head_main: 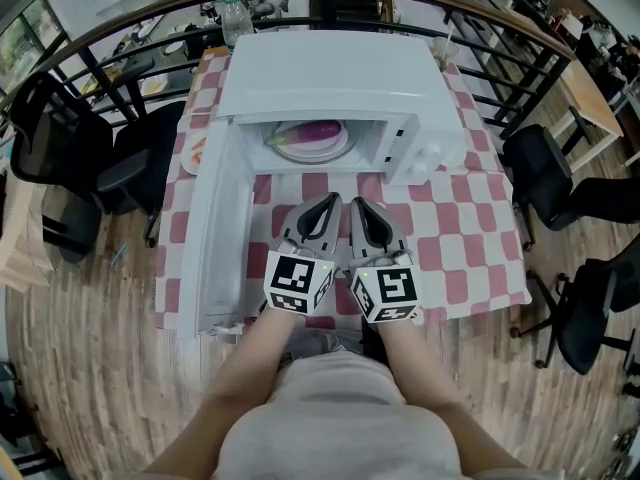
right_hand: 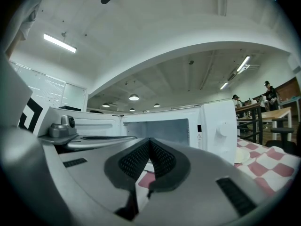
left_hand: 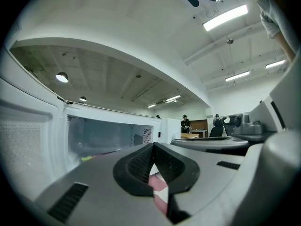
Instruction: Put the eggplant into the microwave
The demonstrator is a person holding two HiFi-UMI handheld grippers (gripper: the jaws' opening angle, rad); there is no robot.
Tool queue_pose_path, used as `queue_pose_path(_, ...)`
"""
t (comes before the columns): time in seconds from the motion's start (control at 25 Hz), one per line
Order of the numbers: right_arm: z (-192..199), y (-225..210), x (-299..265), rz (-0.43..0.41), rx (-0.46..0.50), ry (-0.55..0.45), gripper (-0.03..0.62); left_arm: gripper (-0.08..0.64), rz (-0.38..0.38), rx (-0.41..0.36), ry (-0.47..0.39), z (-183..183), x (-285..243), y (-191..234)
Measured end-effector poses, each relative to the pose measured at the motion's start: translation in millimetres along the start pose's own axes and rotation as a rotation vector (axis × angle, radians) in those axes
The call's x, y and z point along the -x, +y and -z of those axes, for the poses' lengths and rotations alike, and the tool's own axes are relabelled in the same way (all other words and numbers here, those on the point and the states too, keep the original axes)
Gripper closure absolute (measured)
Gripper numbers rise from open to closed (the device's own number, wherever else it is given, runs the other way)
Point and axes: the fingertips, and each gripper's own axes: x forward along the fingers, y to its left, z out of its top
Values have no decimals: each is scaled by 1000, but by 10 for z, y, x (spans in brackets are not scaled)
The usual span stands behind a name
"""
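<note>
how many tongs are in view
2. The left tongs are shut, held over the checked tablecloth in front of the open microwave. The right tongs are shut too, close beside them on their right. No others seem hidden.

Smooth glossy microwave (head_main: 330, 73), matt checked tablecloth (head_main: 470, 258)
</note>
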Motion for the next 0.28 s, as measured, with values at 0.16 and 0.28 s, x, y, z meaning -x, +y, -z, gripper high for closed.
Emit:
queue_pose_path(0.16,2,-7,15,3,3,1,569,557,7,4,1,3,-3,-13)
queue_pose_path(0.28,-2,-7,17,5,8,0,569,557,21,6,-3,-7,-12,-34)
